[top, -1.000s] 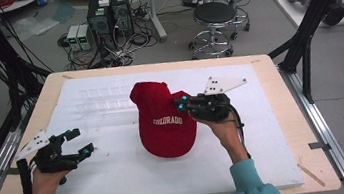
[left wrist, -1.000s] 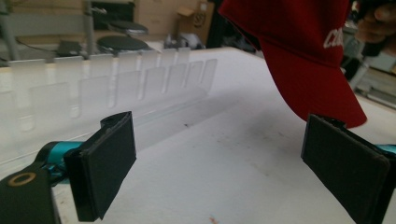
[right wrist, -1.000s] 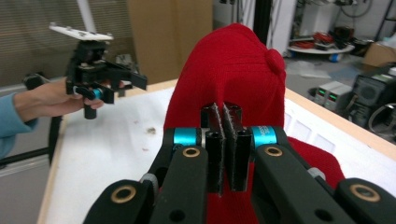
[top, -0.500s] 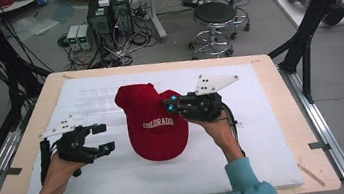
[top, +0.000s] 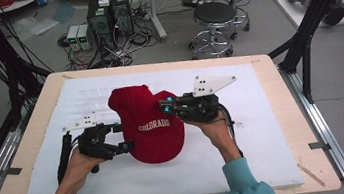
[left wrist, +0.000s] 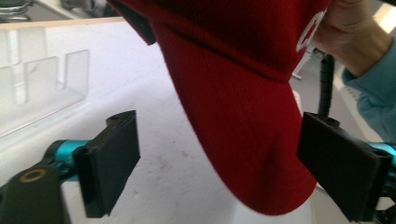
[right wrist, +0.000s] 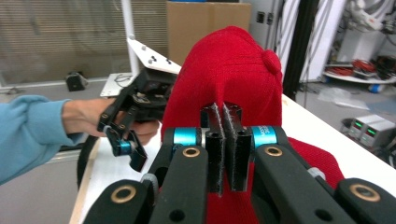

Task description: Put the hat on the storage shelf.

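A red cap (top: 151, 125) lettered COLORADO hangs just over the white mat (top: 265, 130), brim toward the person. My right gripper (top: 165, 107) is shut on the cap's side; in the right gripper view the pads (right wrist: 226, 140) pinch a fold of the cap's red cloth (right wrist: 224, 60). My left gripper (top: 120, 137) stands at the cap's left edge. Its jaws have just been closing a little. In the left gripper view the cap's brim (left wrist: 243, 93) hangs between the left gripper's (left wrist: 219, 158) two pads, and the pads do not press on it.
A clear acrylic stand (top: 94, 94) sits on the mat behind the left hand, also seen as a clear acrylic stand (left wrist: 42, 79) up close. The wooden table's edge (top: 276, 63) rings the mat. Stools and computer boxes stand on the floor beyond.
The right gripper has carried the cap to the left and turned it. The left gripper has moved right, up to the cap, so the brim now lies between its jaws.
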Motion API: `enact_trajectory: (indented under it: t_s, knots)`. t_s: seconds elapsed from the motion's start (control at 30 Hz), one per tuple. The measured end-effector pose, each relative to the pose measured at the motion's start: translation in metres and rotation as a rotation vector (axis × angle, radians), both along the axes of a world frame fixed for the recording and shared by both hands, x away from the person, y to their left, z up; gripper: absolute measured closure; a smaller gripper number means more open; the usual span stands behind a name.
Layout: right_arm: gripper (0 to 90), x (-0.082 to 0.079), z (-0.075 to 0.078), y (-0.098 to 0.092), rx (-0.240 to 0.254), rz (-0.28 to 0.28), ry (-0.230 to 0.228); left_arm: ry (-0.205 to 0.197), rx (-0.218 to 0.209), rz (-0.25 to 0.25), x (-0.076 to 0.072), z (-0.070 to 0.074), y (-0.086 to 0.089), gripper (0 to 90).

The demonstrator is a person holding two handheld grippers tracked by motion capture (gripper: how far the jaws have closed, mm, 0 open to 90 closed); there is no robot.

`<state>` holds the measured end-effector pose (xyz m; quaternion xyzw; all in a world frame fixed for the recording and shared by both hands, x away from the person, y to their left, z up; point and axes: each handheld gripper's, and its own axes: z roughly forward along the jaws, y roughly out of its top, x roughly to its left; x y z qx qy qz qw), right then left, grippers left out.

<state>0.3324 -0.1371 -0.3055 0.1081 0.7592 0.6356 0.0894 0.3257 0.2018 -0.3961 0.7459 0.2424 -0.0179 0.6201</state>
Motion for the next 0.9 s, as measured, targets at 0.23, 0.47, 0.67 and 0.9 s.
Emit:
enact_trajectory:
  t_s: [0.23, 0.47, 0.67, 0.9]
  knots:
    - [88.1, -0.001, 0.0, 0.002, 0.008, 0.021, -0.01, 0.009, -0.059, -0.066, -0.001, 0.0, -0.003, 32.7]
    - [88.2, -0.002, 0.0, 0.003, 0.01, 0.023, -0.024, -0.017, -0.05, -0.086, -0.004, 0.003, -0.003, 43.4]
    - [88.2, -0.002, 0.001, 0.001, 0.016, 0.016, -0.029, -0.029, -0.045, -0.103, -0.006, 0.003, -0.002, 49.7]
    - [88.1, -0.002, 0.001, -0.001, 0.03, 0.013, -0.034, -0.084, -0.052, -0.108, -0.011, 0.007, -0.003, 70.6]
